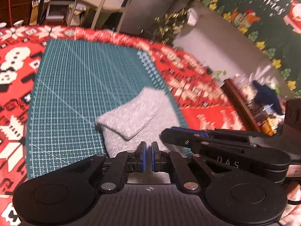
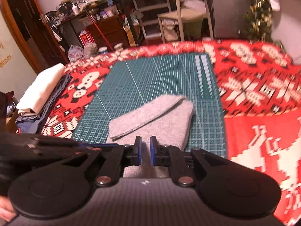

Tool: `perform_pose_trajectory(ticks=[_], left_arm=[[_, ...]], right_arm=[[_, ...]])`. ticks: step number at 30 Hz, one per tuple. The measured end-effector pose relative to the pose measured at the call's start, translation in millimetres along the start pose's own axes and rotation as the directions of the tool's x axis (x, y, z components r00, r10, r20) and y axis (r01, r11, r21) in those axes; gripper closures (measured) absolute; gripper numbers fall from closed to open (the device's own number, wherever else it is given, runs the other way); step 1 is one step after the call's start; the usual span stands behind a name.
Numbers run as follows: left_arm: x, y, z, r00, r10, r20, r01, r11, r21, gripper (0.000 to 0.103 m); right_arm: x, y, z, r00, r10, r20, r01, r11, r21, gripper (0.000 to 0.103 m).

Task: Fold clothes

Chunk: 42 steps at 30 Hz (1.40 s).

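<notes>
A folded grey cloth (image 1: 135, 111) lies flat on the green cutting mat (image 1: 75, 94), a folded flap on top of it. My left gripper (image 1: 148, 145) hangs over the cloth's near edge, shut to a thin slit, and I see no cloth rising between its pads. The right gripper (image 1: 165, 133) reaches in beside it from the right, fingers together over the cloth. In the right wrist view the same cloth (image 2: 156, 116) lies on the mat (image 2: 150, 75). My right gripper (image 2: 145, 140) sits above the cloth's near part with a narrow gap, nothing clearly pinched.
A red and white Christmas tablecloth (image 2: 263, 94) covers the table around the mat. A pile of folded clothes (image 2: 41, 92), white on top, lies at the table's left edge. Chairs (image 2: 188, 9), shelves and clutter stand beyond the far edge.
</notes>
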State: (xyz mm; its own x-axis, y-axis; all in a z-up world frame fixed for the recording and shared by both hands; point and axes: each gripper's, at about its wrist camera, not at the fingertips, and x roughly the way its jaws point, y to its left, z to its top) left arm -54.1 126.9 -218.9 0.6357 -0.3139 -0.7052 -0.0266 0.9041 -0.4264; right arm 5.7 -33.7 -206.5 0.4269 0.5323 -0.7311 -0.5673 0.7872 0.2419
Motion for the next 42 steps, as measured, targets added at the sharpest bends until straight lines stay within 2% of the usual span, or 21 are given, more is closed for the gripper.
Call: perform_pose_trajectory(ticks=[2, 5, 8, 13, 17, 19, 22, 26, 28, 29, 30, 32, 33, 35, 36, 39, 42], left_arm=[[4, 2, -4, 1.0, 0.009, -0.001, -0.009, 1.0, 0.005, 0.099], [1, 4, -5, 1.0, 0.008, -0.004, -0.008, 1.0, 0.001, 0.099], [-9, 0, 0, 1.0, -0.002, 0.01, 0.002, 1.0, -0.004, 0.099], [-23, -4, 14, 0.996, -0.05, 0.08, 0.051, 0.999, -0.004, 0.098], [0, 5, 18, 0.999, 0.001, 0.034, 0.0, 1.0, -0.023, 0.098], [11, 10, 17, 1.0, 0.026, 0.01, -0.025, 0.999, -0.031, 0.098], [8, 14, 13, 1.0, 0.018, 0.02, -0.018, 0.999, -0.037, 0.099], [-7, 7, 16, 0.999, 0.008, 0.039, -0.007, 1.0, -0.03, 0.097], [-19, 2, 16, 0.998, 0.0, 0.055, 0.001, 1.0, -0.017, 0.083], [-25, 1, 16, 0.998, -0.007, 0.057, 0.008, 1.0, -0.014, 0.069], [-29, 1, 15, 0.998, -0.017, 0.06, 0.018, 1.0, -0.015, 0.062], [-38, -2, 11, 0.998, -0.022, 0.058, 0.023, 1.0, -0.012, 0.055], [-40, -3, 8, 0.999, -0.007, 0.053, 0.008, 1.0, -0.009, 0.046], [-45, -6, 1, 0.998, 0.037, 0.049, -0.037, 0.999, 0.004, 0.036], [-47, -8, -3, 0.997, 0.065, 0.049, -0.066, 0.998, 0.013, 0.035], [-48, -9, -15, 0.989, 0.145, 0.028, -0.145, 0.989, 0.013, 0.034], [-48, -5, -24, 0.984, 0.176, -0.002, -0.176, 0.984, -0.001, 0.026]], right_arm=[[12, -2, -3, 1.0, -0.009, -0.012, 0.009, 1.0, -0.002, 0.095], [11, -1, -11, 1.0, -0.007, 0.019, 0.008, 0.999, -0.042, 0.095], [6, -5, -3, 1.0, 0.007, 0.008, -0.007, 1.0, -0.004, 0.094], [-1, -8, 11, 0.999, 0.0, 0.047, 0.0, 1.0, 0.006, 0.093], [18, -17, 15, 1.0, -0.013, 0.011, 0.012, 0.999, 0.036, 0.094], [24, -19, 10, 1.0, -0.01, 0.022, 0.009, 1.0, 0.02, 0.095], [22, -15, 6, 0.999, -0.019, 0.029, 0.019, 1.0, -0.016, 0.094], [9, -16, 11, 0.999, 0.002, 0.035, -0.002, 1.0, 0.011, 0.09], [-3, -14, 13, 0.999, 0.012, 0.047, -0.013, 1.0, 0.015, 0.076], [-10, -13, 13, 0.998, 0.016, 0.055, -0.017, 1.0, 0.012, 0.072], [-17, -12, 12, 0.998, 0.02, 0.055, -0.02, 1.0, 0.008, 0.065], [-26, -9, 5, 0.999, 0.011, 0.046, -0.011, 1.0, -0.001, 0.059], [-31, -8, 1, 0.999, 0.007, 0.041, -0.007, 1.0, -0.006, 0.054], [-40, -5, -6, 1.0, -0.002, 0.031, 0.002, 1.0, -0.015, 0.041], [-44, -4, -10, 1.0, -0.007, 0.026, 0.008, 1.0, -0.019, 0.033], [-51, -1, -26, 0.999, -0.046, 0.007, 0.046, 0.998, -0.038, 0.019], [-55, -3, -37, 0.998, -0.069, -0.009, 0.069, 0.997, -0.031, 0.002]])
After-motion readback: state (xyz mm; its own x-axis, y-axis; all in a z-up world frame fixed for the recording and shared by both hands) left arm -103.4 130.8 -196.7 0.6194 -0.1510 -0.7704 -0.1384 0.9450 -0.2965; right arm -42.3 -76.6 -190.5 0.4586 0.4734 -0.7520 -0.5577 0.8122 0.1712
